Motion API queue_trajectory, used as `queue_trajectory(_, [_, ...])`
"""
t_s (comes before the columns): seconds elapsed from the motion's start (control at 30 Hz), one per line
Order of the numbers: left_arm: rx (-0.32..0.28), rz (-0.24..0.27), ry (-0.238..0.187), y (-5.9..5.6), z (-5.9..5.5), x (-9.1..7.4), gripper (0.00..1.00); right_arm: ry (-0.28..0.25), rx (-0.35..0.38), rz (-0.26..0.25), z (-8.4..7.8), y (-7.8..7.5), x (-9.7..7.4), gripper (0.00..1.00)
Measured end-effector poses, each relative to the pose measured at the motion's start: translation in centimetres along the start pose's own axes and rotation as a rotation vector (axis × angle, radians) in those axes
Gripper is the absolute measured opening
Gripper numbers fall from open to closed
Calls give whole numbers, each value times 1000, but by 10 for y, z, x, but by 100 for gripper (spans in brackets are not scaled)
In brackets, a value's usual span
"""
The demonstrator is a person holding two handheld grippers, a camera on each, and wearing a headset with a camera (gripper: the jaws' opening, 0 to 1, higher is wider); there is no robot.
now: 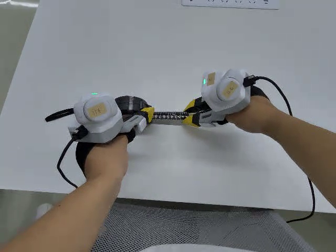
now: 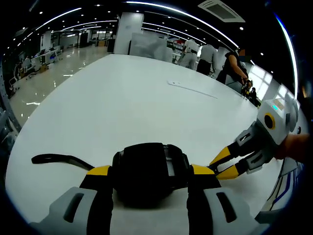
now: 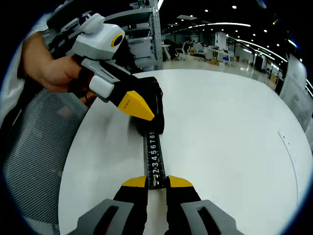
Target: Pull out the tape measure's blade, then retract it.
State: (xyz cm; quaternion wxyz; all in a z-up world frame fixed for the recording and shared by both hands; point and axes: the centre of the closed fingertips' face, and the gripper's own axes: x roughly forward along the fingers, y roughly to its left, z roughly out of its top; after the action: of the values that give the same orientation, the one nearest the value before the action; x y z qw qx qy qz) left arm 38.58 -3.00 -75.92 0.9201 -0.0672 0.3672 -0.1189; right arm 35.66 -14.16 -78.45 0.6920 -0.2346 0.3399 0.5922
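Two grippers meet low over the white table [image 1: 157, 52] in front of you, near its front edge. Your left gripper [image 1: 147, 114] has its yellow-tipped jaws clamped on either side of the tape measure [image 2: 149, 171], a chunky black case with rounded corners resting on the table. A black strap [image 2: 54, 158] trails from the case's side and lies flat on the tabletop. The blade [image 3: 154, 156] is drawn out a short way, running straight from the case across to your right gripper [image 1: 190, 113], just above the table surface. That gripper's jaws are closed on the blade's free end. The blade is dark with white markings, and in the right gripper view you can read the numerals 2 through 9 along it, counting up toward the case. No brand name on the case is legible.
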Motion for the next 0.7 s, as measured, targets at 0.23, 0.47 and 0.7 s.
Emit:
queue_trajectory(0.23, [4,-5,1,0,0,0,56,-8,6,4,7,1,9,11])
queue_trajectory(0.47, [4,-10,2,-1,1,-1,56,-20,6,9,19,2,19,11])
queue_trajectory(0.7, [5,-15,1,-1,1,-1,56,-27,5,11,28,4,30,11])
